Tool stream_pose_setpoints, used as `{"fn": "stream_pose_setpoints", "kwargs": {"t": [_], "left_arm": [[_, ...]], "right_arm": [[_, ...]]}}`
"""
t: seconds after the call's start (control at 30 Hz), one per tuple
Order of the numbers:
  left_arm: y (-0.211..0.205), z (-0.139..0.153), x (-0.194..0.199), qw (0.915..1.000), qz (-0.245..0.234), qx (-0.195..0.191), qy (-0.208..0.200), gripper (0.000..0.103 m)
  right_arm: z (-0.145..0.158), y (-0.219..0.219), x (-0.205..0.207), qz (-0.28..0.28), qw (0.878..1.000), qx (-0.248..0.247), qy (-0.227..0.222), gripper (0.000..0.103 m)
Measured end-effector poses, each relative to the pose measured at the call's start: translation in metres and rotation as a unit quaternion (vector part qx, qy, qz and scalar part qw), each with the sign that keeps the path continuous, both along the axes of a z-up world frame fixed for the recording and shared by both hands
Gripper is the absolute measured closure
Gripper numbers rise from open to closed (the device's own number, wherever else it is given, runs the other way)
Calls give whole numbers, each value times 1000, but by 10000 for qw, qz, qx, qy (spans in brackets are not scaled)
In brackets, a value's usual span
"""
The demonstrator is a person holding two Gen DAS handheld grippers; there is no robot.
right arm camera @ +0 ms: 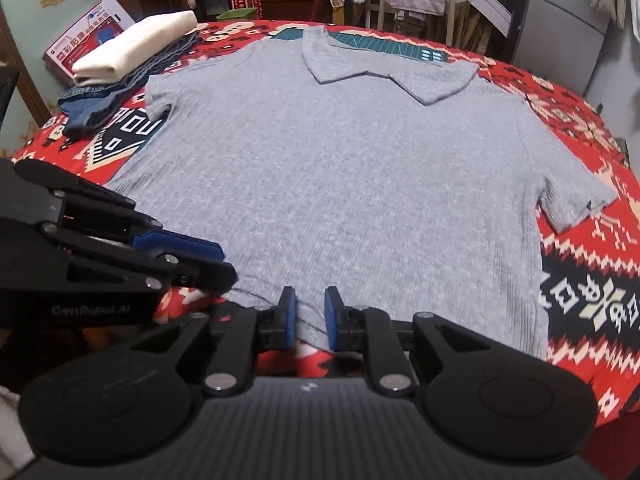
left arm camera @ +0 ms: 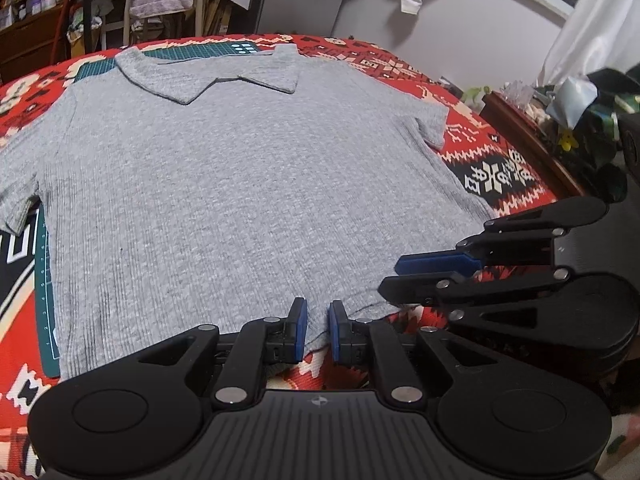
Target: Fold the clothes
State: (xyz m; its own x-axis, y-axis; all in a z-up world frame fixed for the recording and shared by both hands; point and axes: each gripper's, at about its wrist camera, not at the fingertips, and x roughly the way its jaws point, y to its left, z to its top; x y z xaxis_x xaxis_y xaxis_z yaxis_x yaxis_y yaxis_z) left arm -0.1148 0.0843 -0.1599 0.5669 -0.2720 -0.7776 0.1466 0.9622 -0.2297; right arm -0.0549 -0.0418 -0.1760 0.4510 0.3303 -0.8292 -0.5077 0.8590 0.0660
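Note:
A grey ribbed polo shirt [left arm camera: 240,180] [right arm camera: 360,180] lies spread flat, front up, with its collar [left arm camera: 208,76] at the far side and both short sleeves out. My left gripper [left arm camera: 318,328] is at the near hem, its blue pads a narrow gap apart with the hem edge between them. My right gripper [right arm camera: 311,316] straddles the same hem further right, also narrowly open. Each gripper shows from the side in the other's view: the right gripper [left arm camera: 389,277] and the left gripper [right arm camera: 229,265], close together over the hem.
A red patterned cloth [left arm camera: 480,148] covers the table, and a green cutting mat [left arm camera: 44,280] lies under the shirt. A folded white garment [right arm camera: 132,44] on folded jeans [right arm camera: 100,108] sits at the far left. A cluttered wooden shelf [left arm camera: 540,140] stands to the right.

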Motion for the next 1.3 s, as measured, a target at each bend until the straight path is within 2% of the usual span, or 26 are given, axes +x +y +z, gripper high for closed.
{"fn": "stream_pose_setpoints", "kwargs": {"t": [0.23,0.6,0.83,0.93,1.03,1.3], "left_arm": [[2,0,-3,10000,20,26,22,92],[0,2,-3,10000,11,96,9,92],[4,16,-2,9997,48,135,-190,92],[12,24,5,9994,147,71,-316,92],[22,30,19,9984,315,182,-434,92],[47,27,69,9935,811,403,-685,91]], "right_arm": [[1,3,-5,76,9999,-120,-32,85],[12,2,-1,57,10000,-49,-62,85],[19,1,3,59,9999,-13,-113,85],[23,-2,7,34,9998,-2,-177,85],[26,-5,18,-47,9996,-29,-279,83],[23,-13,71,-480,9971,-24,-595,79]]}}
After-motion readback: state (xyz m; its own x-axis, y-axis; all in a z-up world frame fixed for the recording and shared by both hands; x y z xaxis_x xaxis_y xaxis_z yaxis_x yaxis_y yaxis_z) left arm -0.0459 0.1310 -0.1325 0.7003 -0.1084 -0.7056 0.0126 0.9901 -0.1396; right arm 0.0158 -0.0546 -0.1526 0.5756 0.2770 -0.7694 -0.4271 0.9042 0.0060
